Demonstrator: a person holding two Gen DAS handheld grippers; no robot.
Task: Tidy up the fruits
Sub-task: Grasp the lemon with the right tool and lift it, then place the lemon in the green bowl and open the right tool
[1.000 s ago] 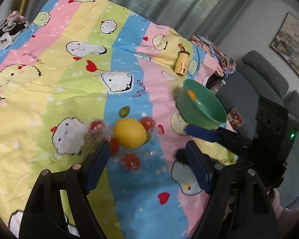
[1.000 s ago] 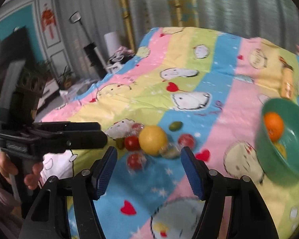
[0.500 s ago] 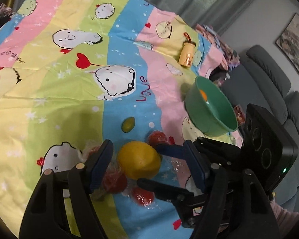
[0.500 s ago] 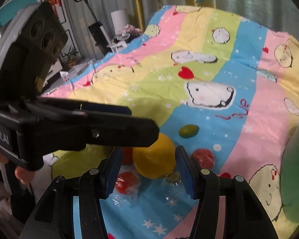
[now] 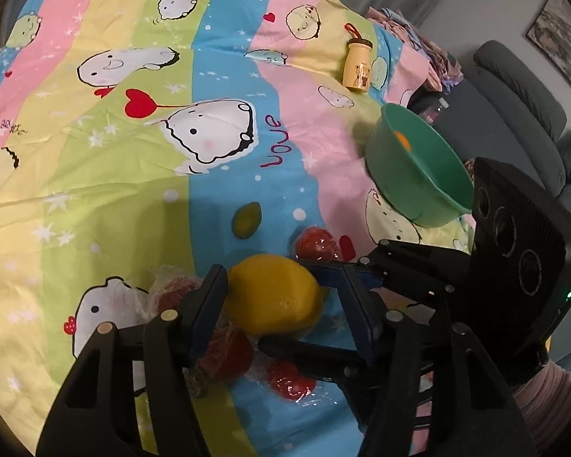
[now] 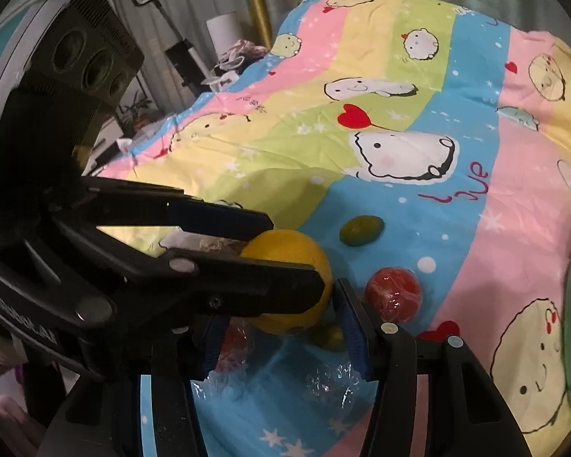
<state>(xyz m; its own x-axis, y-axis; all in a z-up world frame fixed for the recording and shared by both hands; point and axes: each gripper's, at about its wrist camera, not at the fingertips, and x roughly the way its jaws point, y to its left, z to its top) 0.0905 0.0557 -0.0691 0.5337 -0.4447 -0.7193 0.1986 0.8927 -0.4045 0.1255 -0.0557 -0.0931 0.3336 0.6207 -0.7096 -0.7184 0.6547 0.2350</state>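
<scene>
**Both grippers converge on the lemon**

Left hand-held gripper (image 5: 281, 301) has just been closing, pads hugging the yellow lemon (image 5: 274, 299) on the bedspread (image 5: 217, 144). Right hand-held gripper (image 6: 281, 327) closing too, contact unclear. Best squeeze centred, then lift toward the green bowl (image 5: 418, 175).

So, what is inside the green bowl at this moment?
Inside the green bowl, the left wrist view shows one orange fruit near the far wall. The near wall covers the bottom, so other fruits there cannot be seen.

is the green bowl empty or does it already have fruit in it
Not empty. The green bowl stands upright on the bedspread, and an orange fruit shows inside, just over its rim.
</scene>
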